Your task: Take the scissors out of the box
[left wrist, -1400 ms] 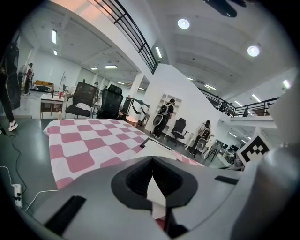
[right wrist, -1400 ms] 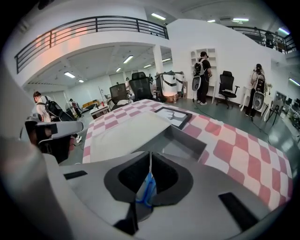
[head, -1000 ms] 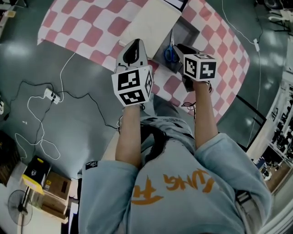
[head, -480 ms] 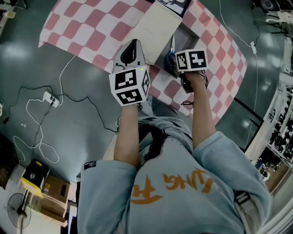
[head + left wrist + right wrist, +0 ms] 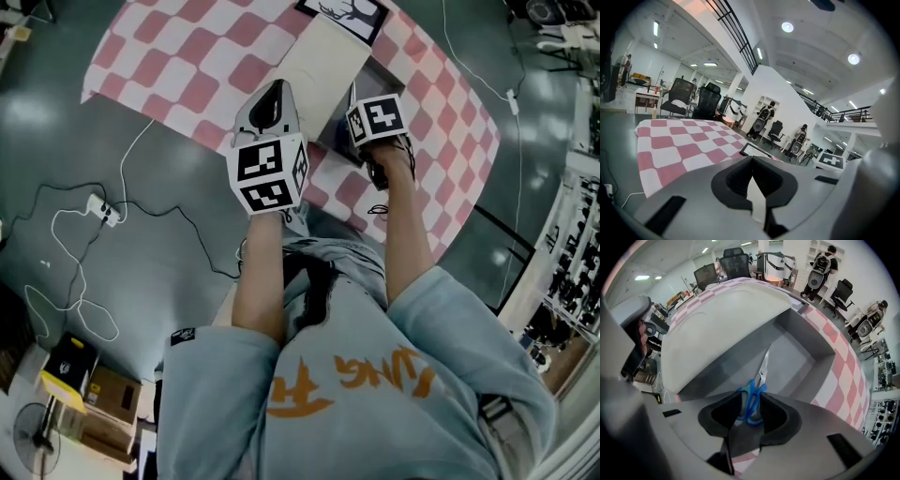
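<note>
The scissors (image 5: 752, 399) have blue handles and lie in an open grey box (image 5: 806, 341) with their blades pointing away. My right gripper (image 5: 749, 411) points straight down into the box. Its jaws have just been opening and stand wide, with the blue handles between the pads but not pinched. In the head view its marker cube (image 5: 375, 117) covers the scissors. The box's white lid (image 5: 323, 56) is folded back to the left. My left gripper (image 5: 272, 94) hovers beside the lid, shut and holding nothing.
The box sits on a table with a pink-and-white checkered cloth (image 5: 187, 56). A framed picture (image 5: 342, 11) lies past the lid. Cables and a power strip (image 5: 103, 204) trail on the grey floor at left. Office chairs (image 5: 701, 101) stand beyond the table.
My right gripper has tipped downward and sunk over the box, so its cube now hides the blue handles in the head view. The left gripper has barely shifted.
</note>
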